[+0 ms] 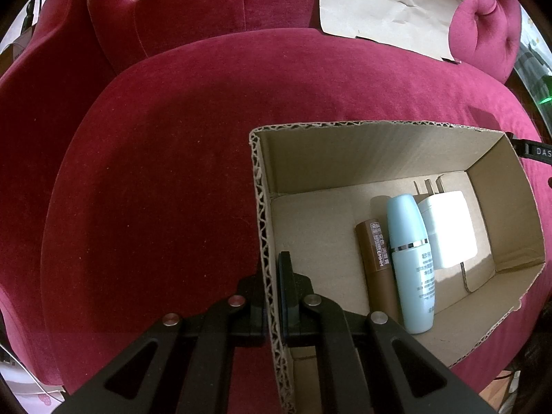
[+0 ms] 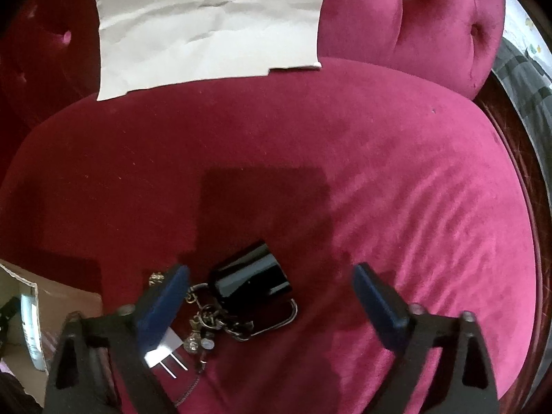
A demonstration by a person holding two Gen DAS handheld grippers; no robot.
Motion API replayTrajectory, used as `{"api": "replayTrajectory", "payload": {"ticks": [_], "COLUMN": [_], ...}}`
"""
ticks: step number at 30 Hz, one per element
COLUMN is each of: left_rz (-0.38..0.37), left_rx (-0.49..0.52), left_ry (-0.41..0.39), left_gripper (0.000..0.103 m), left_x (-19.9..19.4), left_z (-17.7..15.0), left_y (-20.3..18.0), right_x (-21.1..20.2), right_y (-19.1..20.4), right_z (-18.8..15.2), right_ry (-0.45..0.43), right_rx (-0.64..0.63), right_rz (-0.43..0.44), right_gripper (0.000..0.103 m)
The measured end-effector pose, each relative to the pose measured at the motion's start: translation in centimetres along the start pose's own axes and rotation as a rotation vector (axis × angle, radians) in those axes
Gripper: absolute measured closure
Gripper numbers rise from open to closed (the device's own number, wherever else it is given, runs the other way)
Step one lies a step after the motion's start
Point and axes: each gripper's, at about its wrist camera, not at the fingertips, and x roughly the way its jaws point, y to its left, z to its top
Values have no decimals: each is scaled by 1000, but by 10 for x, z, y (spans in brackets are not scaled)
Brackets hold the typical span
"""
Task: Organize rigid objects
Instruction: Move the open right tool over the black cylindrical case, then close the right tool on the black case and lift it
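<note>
An open cardboard box [image 1: 345, 151] sits on a red velvet seat cushion [image 1: 155, 172]. Inside lie a brown tube [image 1: 377, 265], a light blue bottle [image 1: 410, 262] and a white charger plug [image 1: 448, 227]. My left gripper [image 1: 274, 289] is shut on the box's near-left wall. In the right wrist view, my right gripper [image 2: 270, 286] is open just above the cushion [image 2: 396, 189]. A black car key fob [image 2: 250, 277] with a key ring and charms [image 2: 214, 324] lies between its fingers, toward the left finger. A white plug [image 2: 165, 352] lies under the left finger.
Crumpled brown paper [image 1: 390, 7] leans against the tufted backrest; it also shows in the right wrist view [image 2: 207, 27]. The box corner [image 2: 51, 296] is at the lower left of the right wrist view. The cushion drops off at its right edge.
</note>
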Motion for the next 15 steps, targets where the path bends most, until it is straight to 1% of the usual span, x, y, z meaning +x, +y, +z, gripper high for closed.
{"api": "replayTrajectory", "payload": {"ticks": [1,2,6,15], "left_rz": [1,1,1,1], "left_rx": [1,0,2,0], "left_ry": [0,0,0,-1], "left_gripper": [98,98,98,98], "left_x": [0,0,0,0], "left_z": [0,0,1,1], "left_y": [0,-1,-2,-3], "right_x": [-1,-1,-1,-17], "right_y": [1,2,6,6], "right_z": [-1,-2,-4,-5], "right_ry": [1,9,7,-8], "right_rx": [-2,-7,-35,-20], "right_rz": [2,10,-2,-7], "right_gripper": [38,51,51,51]}}
